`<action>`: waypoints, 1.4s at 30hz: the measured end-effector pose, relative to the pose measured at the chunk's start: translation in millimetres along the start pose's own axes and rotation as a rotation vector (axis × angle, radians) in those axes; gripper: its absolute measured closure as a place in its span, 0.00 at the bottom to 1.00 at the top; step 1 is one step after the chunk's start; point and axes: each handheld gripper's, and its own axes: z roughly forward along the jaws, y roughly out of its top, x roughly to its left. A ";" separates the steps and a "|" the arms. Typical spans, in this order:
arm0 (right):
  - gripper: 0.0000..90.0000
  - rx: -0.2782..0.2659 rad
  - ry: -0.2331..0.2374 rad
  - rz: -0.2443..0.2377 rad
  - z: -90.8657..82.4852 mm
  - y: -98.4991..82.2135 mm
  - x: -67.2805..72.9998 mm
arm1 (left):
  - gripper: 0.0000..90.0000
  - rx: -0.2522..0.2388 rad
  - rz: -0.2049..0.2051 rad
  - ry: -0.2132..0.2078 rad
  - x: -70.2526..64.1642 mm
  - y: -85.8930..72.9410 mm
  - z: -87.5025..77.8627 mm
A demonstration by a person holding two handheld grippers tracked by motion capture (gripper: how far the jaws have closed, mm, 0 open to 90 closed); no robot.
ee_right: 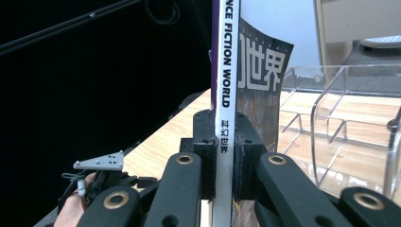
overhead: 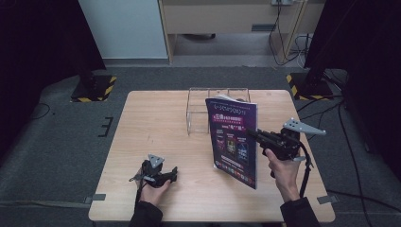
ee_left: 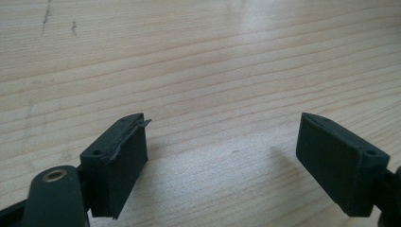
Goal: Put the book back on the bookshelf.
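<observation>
A: High view: right claw point(overhead: 253, 134) is gripping the magazine point(overhead: 232, 140) by its spine, holding it upright over the right half of the bench point(overhead: 142, 118), just in front of the clear wire rack point(overhead: 208, 111) that is sitting at the far edge.

B: Grip looking solid?

A: Right gripper view is showing the spine point(ee_right: 222, 94) pinched flat between both jaws, pads pressing on it. But the claw is holding one edge only, so the covers are hanging free and the far pages are fanning out a bit.

B: Left claw?

A: Left claw point(overhead: 176, 171) is resting low near the front-left part of the bench, jaws standing wide apart, nothing between them. Left gripper view is showing bare wood under the pads point(ee_left: 120, 161).

B: Risks?

A: Probably heading for a rack slot. Loose cover could be catching on a divider and folding, since nothing is supporting the open edge. The magazine is tall against the slot, so a tilted entry could be jamming it or nudging the light rack toward the far edge. Thin spine could also be slipping in the pads if the bottom corner is hitting the rack wall.

B: Left claw helping?

A: Too far off right now to steady anything.
</observation>
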 end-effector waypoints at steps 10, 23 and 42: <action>0.92 -0.046 -0.037 -0.028 -6.4 18.6 0.9 | 0.09 0.023 0.012 0.028 0.1 1.5 3.7; 0.92 -0.097 -0.097 -0.051 -18.0 42.8 -1.6 | 0.05 0.030 0.002 0.038 0.4 2.1 4.8; 0.92 -0.123 -0.202 -0.081 -10.4 65.0 -19.5 | 0.05 0.031 0.000 0.039 0.2 2.2 5.0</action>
